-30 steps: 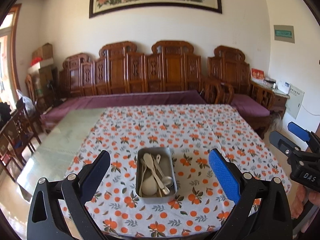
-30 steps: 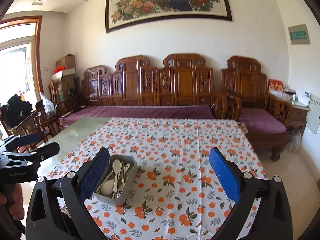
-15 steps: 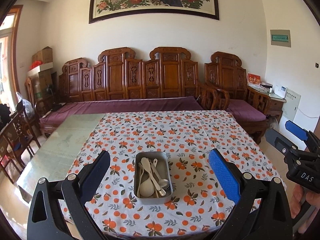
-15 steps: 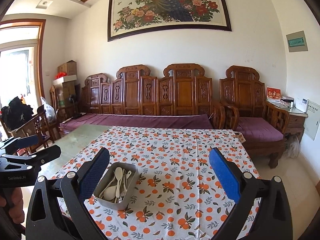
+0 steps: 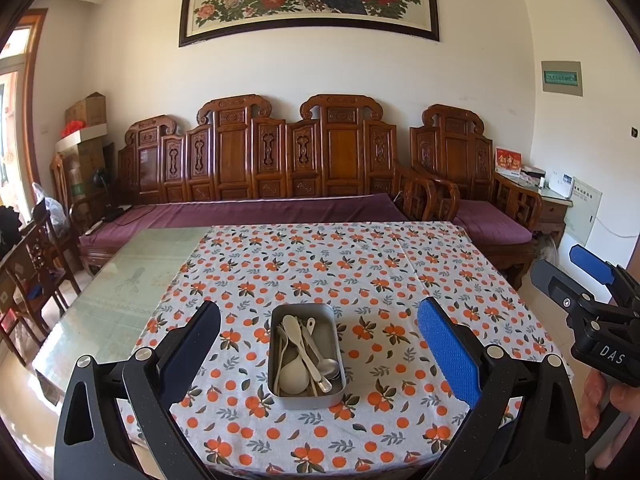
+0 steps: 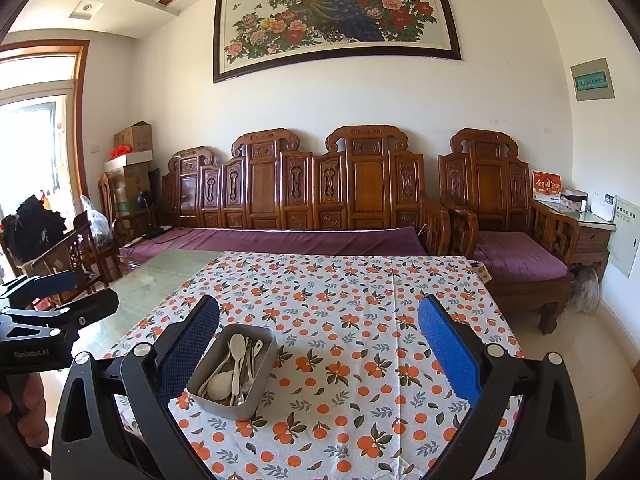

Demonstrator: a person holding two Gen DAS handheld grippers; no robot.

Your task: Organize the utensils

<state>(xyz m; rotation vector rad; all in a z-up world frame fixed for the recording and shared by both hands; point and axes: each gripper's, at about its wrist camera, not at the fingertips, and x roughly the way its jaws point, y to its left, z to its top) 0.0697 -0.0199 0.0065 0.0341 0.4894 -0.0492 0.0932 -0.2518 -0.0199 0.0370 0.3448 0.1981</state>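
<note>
A grey metal tin [image 5: 276, 376] sits on the orange-patterned tablecloth [image 5: 360, 272] near the table's front edge. It holds several utensils: cream plastic spoons [image 5: 296, 336] and a metal spoon [image 5: 329, 367]. The tin also shows in the right wrist view [image 6: 256, 390], with the utensils [image 6: 236, 354] inside. My left gripper [image 5: 318, 344] is open and empty, held above and in front of the tin. My right gripper [image 6: 318, 344] is open and empty, to the right of the tin. Each gripper shows at the edge of the other's view.
The cloth covers the right part of a glass-topped table [image 5: 120, 292]. A carved wooden sofa [image 5: 280, 168] with purple cushions stands behind it. Wooden chairs [image 5: 28, 264] stand at the left, and an armchair [image 6: 516, 240] and a side cabinet [image 6: 592, 236] at the right.
Both grippers have drawn back and tilted upward, so the tin sits lower and farther in both views. Both stay open and empty. The tin has not moved.
</note>
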